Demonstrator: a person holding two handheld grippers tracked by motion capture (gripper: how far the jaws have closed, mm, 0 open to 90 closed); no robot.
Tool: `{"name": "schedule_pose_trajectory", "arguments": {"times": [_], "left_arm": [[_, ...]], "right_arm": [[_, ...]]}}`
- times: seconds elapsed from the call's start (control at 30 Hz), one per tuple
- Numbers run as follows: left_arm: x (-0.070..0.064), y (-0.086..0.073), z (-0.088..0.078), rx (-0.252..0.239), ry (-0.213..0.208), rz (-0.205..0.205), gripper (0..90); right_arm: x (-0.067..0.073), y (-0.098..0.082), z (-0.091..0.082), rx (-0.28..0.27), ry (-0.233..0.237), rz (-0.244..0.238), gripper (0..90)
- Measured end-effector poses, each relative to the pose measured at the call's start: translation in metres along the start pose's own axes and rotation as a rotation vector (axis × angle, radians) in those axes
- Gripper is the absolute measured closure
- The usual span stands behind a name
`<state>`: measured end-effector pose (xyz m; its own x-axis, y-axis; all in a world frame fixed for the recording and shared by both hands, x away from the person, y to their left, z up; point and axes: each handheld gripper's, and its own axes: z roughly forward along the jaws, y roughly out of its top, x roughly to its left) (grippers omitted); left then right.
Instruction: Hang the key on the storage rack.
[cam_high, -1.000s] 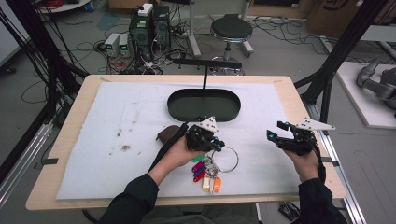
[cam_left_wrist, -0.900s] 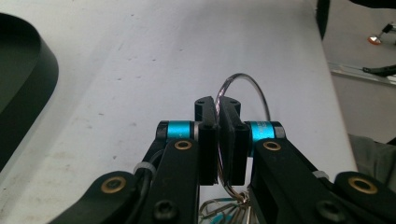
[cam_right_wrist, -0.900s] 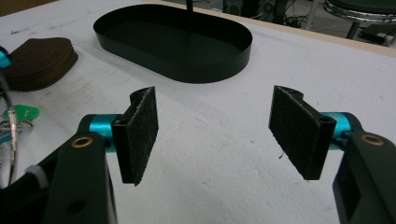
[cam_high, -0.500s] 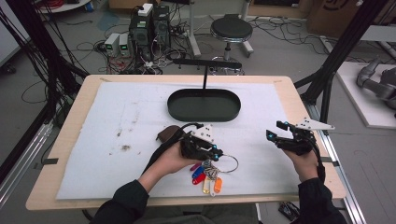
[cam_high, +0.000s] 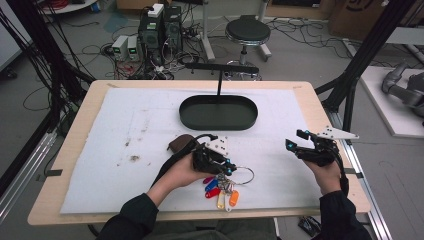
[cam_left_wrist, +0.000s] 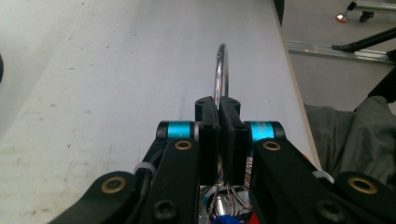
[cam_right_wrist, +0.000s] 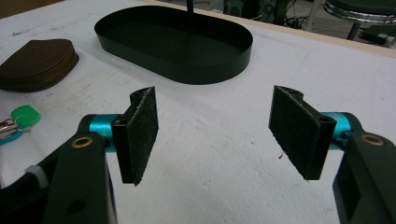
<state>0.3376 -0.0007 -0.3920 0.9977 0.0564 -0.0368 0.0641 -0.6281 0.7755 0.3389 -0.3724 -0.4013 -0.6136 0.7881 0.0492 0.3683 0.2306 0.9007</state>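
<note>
High view: left tongs (cam_high: 226, 165) clamped on key ring (cam_high: 243, 175).

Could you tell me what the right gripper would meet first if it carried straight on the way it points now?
Probably the black oval tray: the right gripper, open and empty, looks across bare white mat toward the tray's near wall. If it is angled downward, it could touch the mat first.
</note>
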Motion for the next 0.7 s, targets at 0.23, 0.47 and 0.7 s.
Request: {"name": "schedule_pose_trajectory", "arguments": {"times": [0.23,0.47,0.7], "left_arm": [[0.000,0.002,-0.015,-0.071,0.016,-0.004,86.3],[0.000,0.005,-0.032,-0.129,0.039,-0.009,86.2],[0.001,0.011,-0.049,-0.182,0.071,-0.001,86.2]], "right_arm": [[0.000,0.000,-0.001,0.002,-0.002,0.008,33.7],[-0.001,-0.001,0.000,0.006,-0.005,0.005,33.7],[0.000,0.000,0.000,0.006,-0.007,0.006,33.7]]}}
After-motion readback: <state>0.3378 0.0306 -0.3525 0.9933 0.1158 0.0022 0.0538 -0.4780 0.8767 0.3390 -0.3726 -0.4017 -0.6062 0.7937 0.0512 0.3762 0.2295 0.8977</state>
